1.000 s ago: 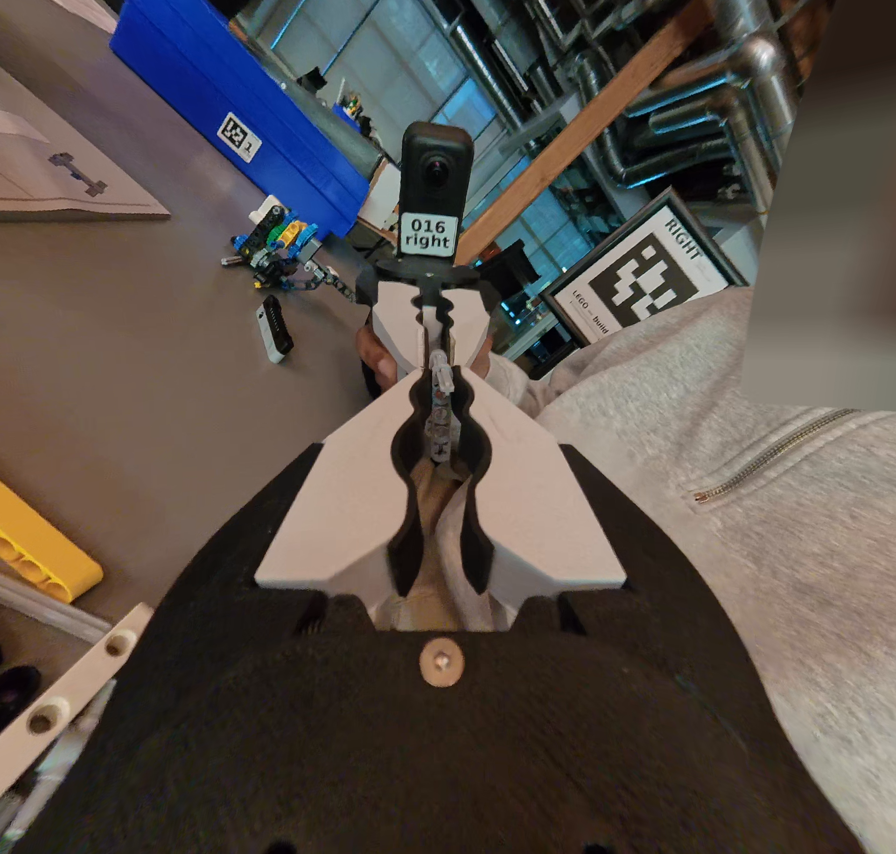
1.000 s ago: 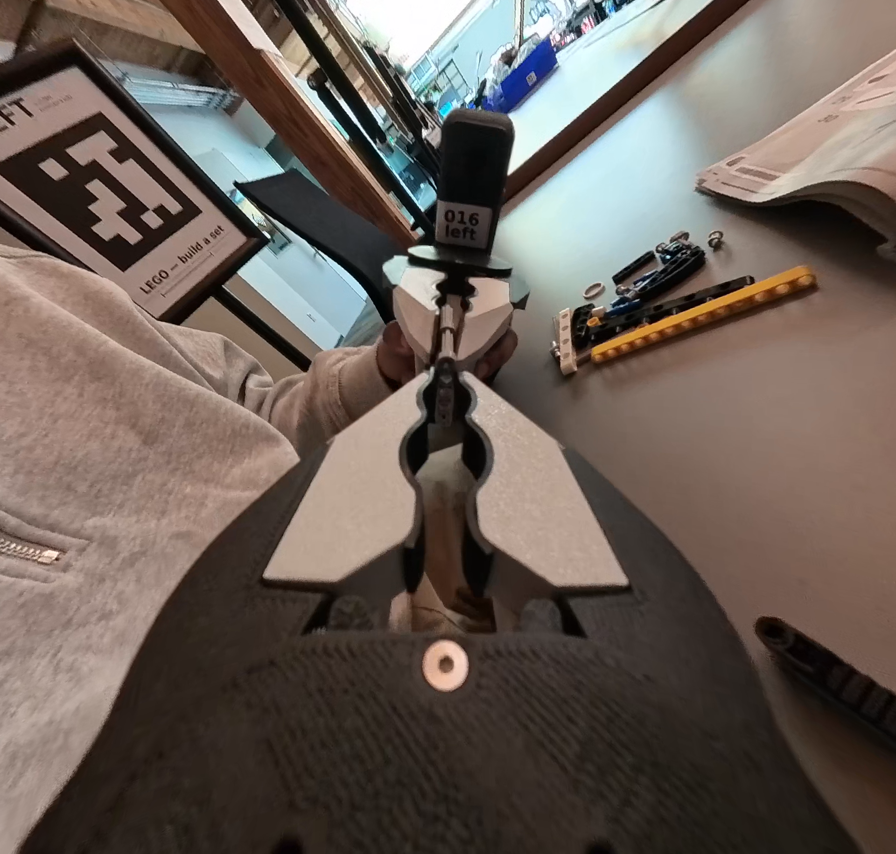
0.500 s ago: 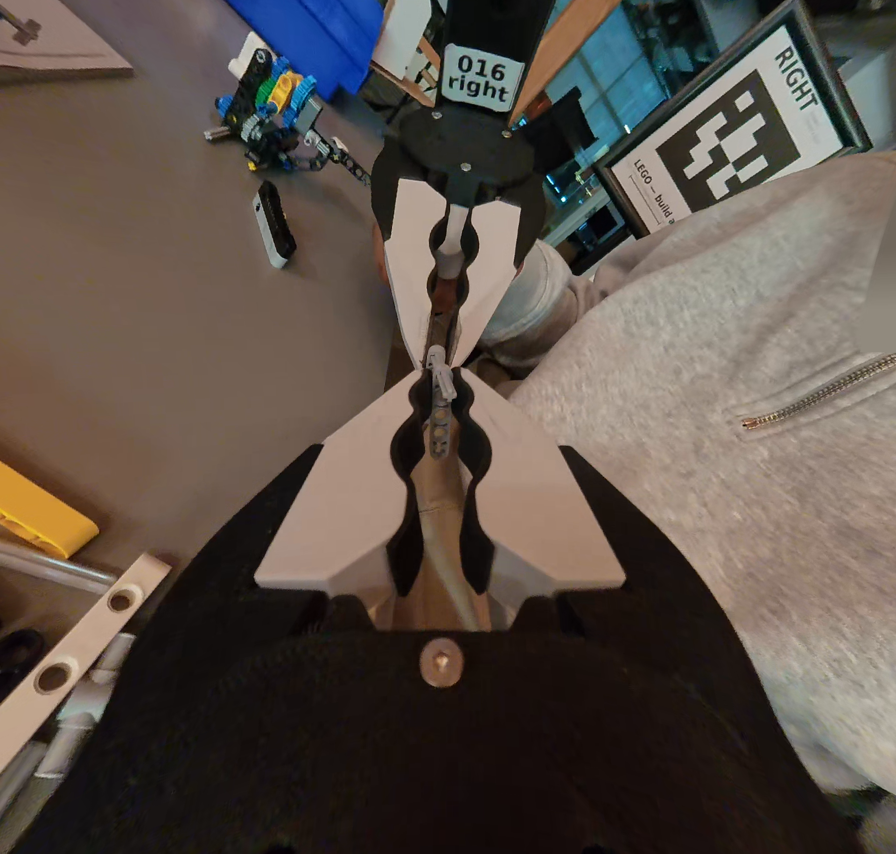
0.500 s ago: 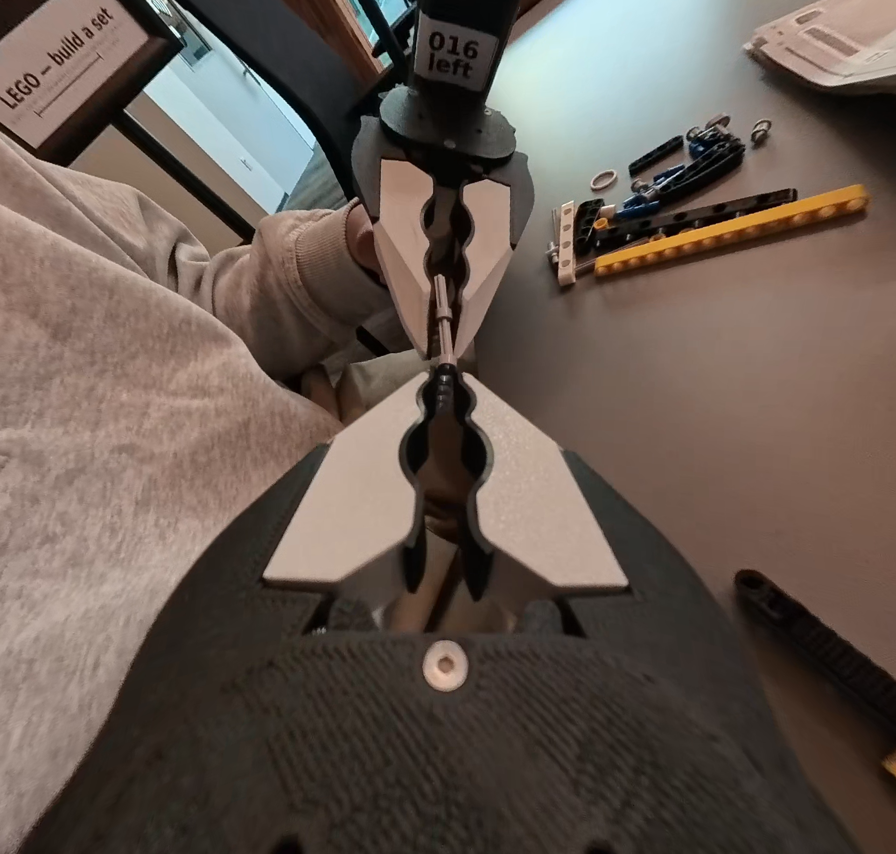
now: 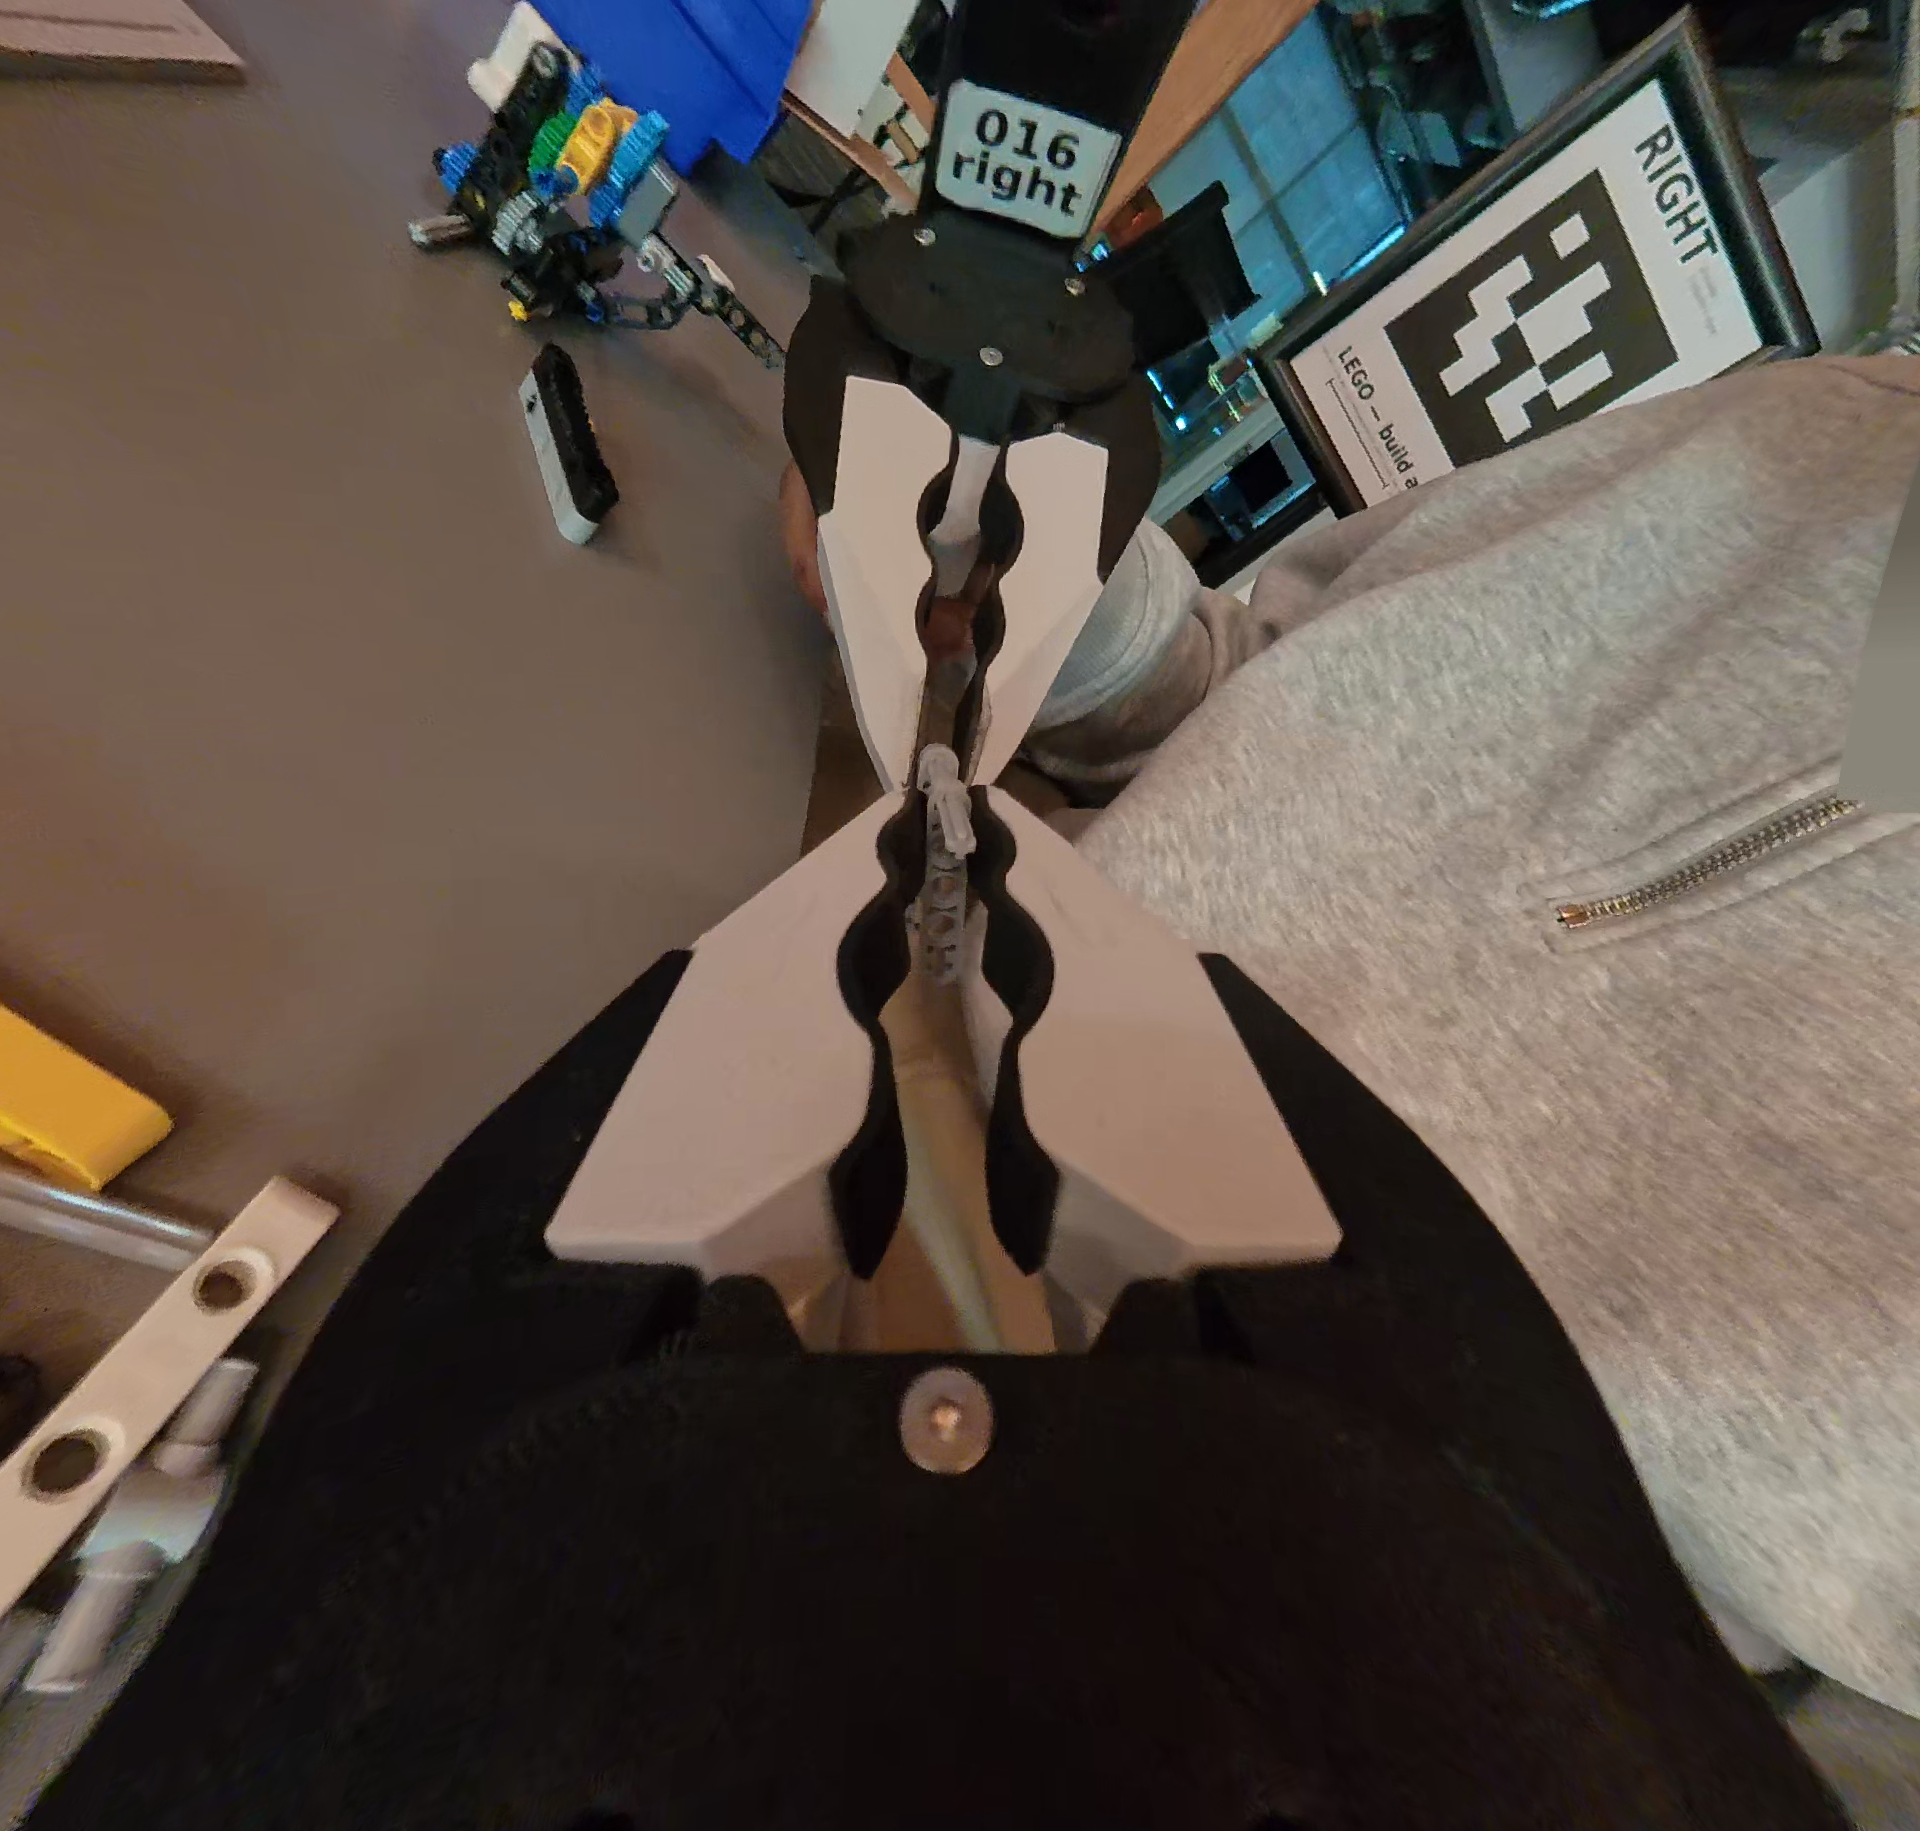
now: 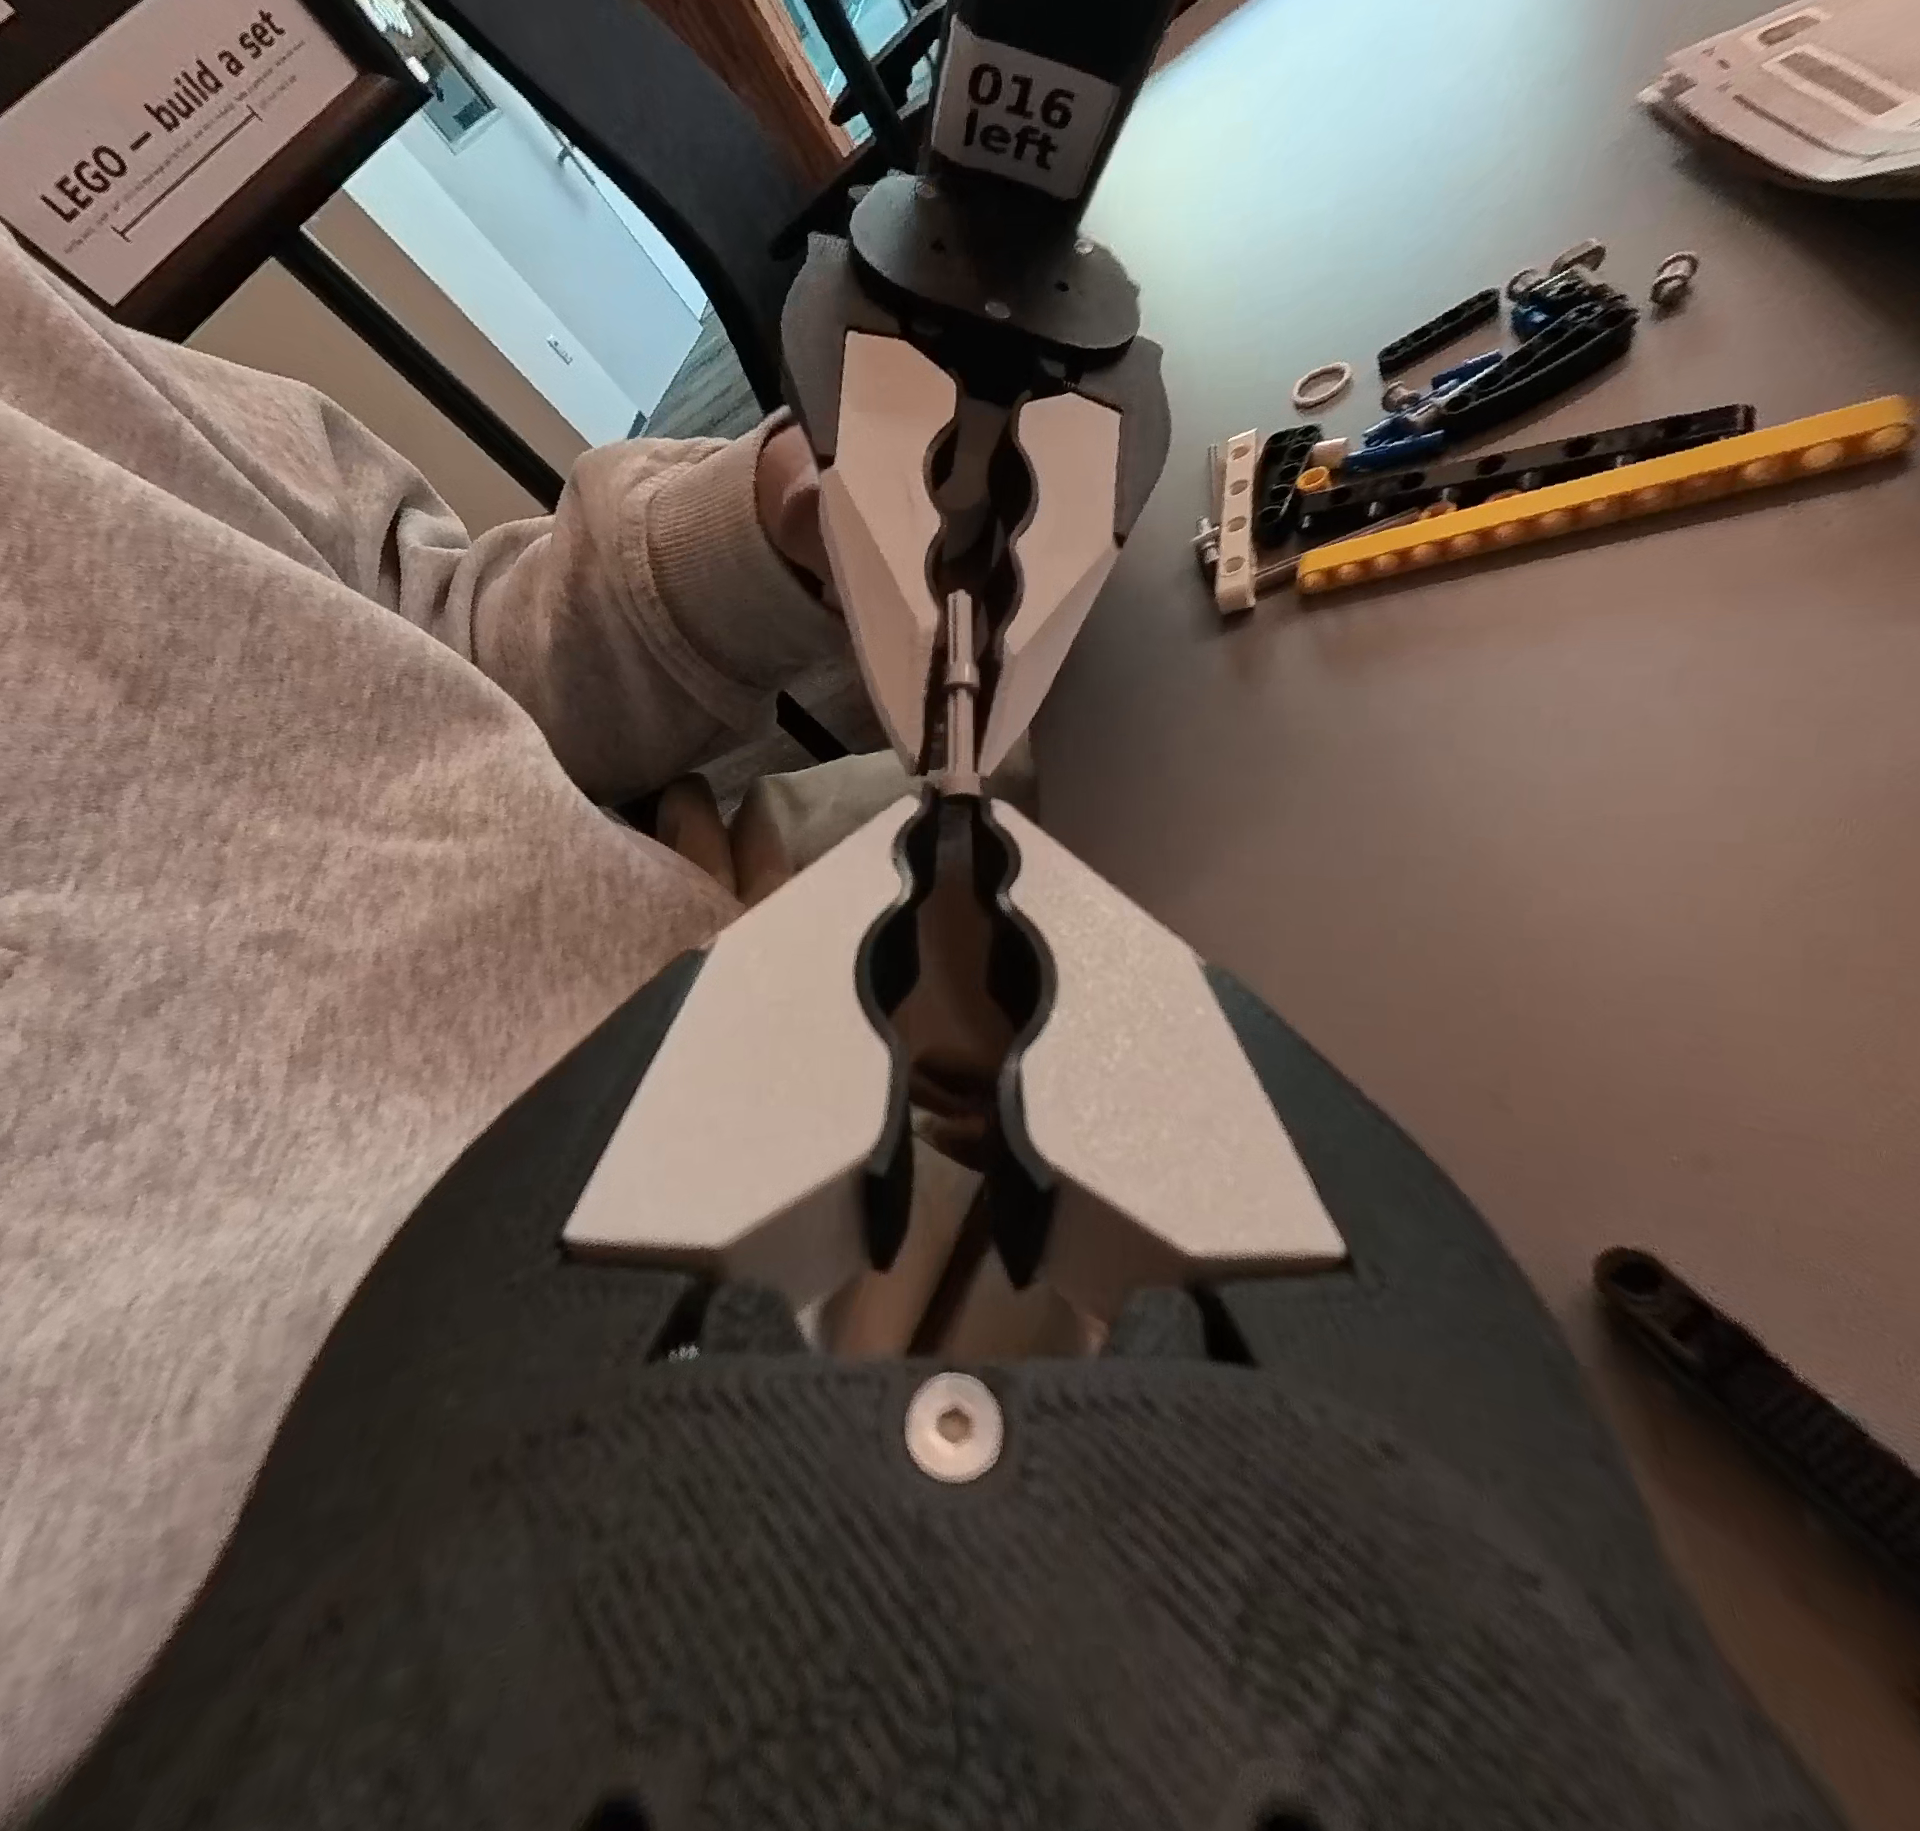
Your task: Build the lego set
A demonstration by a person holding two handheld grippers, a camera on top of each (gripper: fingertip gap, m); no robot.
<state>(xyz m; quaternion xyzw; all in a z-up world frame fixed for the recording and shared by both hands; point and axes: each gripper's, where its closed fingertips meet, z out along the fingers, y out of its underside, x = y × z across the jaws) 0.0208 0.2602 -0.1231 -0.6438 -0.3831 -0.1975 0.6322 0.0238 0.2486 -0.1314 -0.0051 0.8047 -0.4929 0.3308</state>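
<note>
Left gripper (image 5: 943, 794) closed on a grey beam (image 5: 940, 908) bearing a pale pin (image 5: 940, 779) at its tip. Right gripper (image 6: 961, 805) closed on a dark piece (image 5: 951, 680), tip to tip with the left, above the table (image 6: 1455, 846) edge. Loose parts (image 6: 1507, 462) lie well apart.

Lettered label (image 5: 1013, 166) on right tongs (image 5: 940, 779); lettered framed sign (image 5: 1538, 285)
</note>
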